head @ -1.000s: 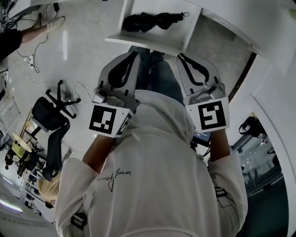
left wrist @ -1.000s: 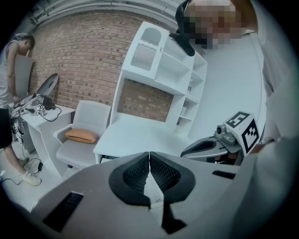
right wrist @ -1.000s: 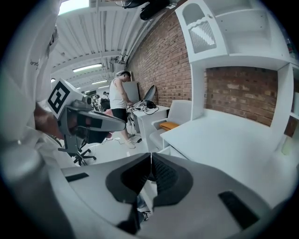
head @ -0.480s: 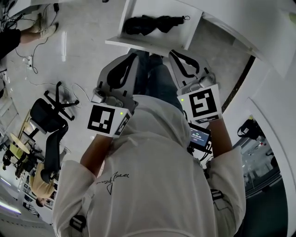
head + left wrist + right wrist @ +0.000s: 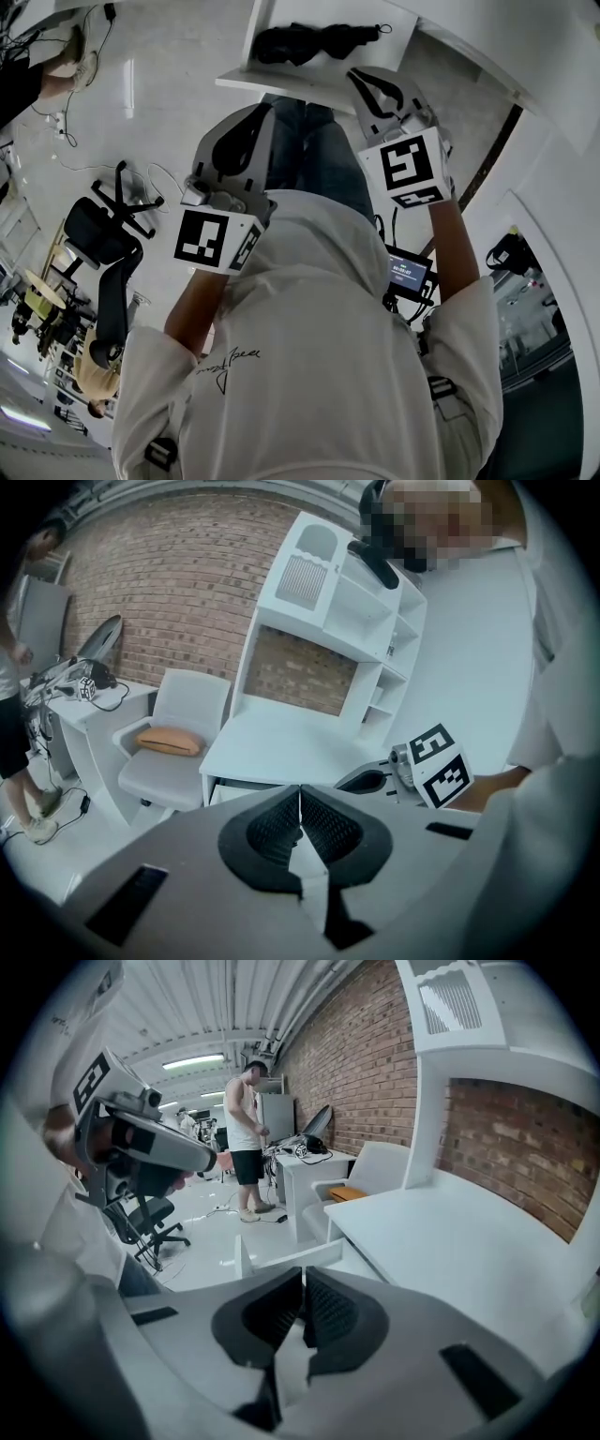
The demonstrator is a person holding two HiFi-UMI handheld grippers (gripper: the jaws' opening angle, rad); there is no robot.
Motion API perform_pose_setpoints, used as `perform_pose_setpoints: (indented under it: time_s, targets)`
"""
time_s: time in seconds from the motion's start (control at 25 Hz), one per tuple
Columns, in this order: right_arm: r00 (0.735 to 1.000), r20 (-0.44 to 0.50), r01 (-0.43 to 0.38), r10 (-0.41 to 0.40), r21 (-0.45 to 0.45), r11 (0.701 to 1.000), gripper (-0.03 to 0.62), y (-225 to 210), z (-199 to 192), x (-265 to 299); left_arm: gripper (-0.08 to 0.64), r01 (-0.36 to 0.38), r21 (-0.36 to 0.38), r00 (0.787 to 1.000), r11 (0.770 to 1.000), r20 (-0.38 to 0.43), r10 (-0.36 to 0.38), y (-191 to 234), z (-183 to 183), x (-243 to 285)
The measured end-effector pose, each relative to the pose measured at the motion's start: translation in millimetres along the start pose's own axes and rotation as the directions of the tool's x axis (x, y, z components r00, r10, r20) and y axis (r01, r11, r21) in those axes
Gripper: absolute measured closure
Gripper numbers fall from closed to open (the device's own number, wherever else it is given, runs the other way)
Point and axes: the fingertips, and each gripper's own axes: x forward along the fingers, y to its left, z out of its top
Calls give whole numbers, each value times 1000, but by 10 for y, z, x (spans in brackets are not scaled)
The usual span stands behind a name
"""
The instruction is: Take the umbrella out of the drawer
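A black folded umbrella (image 5: 314, 42) lies in the open white drawer (image 5: 281, 86) at the top of the head view. My right gripper (image 5: 361, 77) is shut with nothing in it, and its tips reach the drawer's front edge just below the umbrella's right end. My left gripper (image 5: 266, 111) hangs lower and to the left, short of the drawer, also shut and empty. The left gripper view has its jaws (image 5: 300, 791) pressed together before the white desk (image 5: 281, 742). In the right gripper view the closed jaws (image 5: 304, 1277) point at the drawer's wall (image 5: 286, 1258); the umbrella is hidden there.
A black office chair (image 5: 103, 244) and loose cables (image 5: 80, 127) occupy the floor on the left. A white chair with an orange cushion (image 5: 169, 741) stands beside the desk. A tall white shelf unit (image 5: 337, 592) rises above it. A person (image 5: 246, 1138) stands farther back.
My right gripper has moved up the head view from beside the left one to the drawer's front edge, rolling a little. The left gripper has barely shifted. Both stay shut.
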Motion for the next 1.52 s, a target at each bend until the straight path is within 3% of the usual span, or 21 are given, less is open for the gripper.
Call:
perform_pose_setpoints:
  time_s: [0.36,0.68,0.96,1.16,1.2,1.28,1.52]
  targets:
    - [999,-47,-2,0,-55,999,565,-149,-164,290,543,13,-10,999,1000,-40,-14,29,-58,171]
    - [989,-104,-119,106,-131,984,565,-39,-386,610,543,26,-23,999,999,-28,-26,26,80,346]
    - [976,-180,-159,124,-194,968,565,-61,-576,884,543,25,-33,998,999,-48,-27,69,37,384]
    - [954,-241,-236,180,-229,944,560,-27,-736,1058,543,19,-40,998,999,-58,-21,90,28,419]
    - [948,-261,-246,183,-233,941,548,-26,-773,1093,543,20,-41,998,999,-61,-22,95,34,420]
    - [936,-297,-262,187,-238,935,461,-24,-847,1172,543,22,-44,997,999,-70,-25,110,43,427]
    - [914,-358,-295,190,-266,918,442,-64,-1051,1409,543,30,-51,995,998,-91,-34,157,6,535]
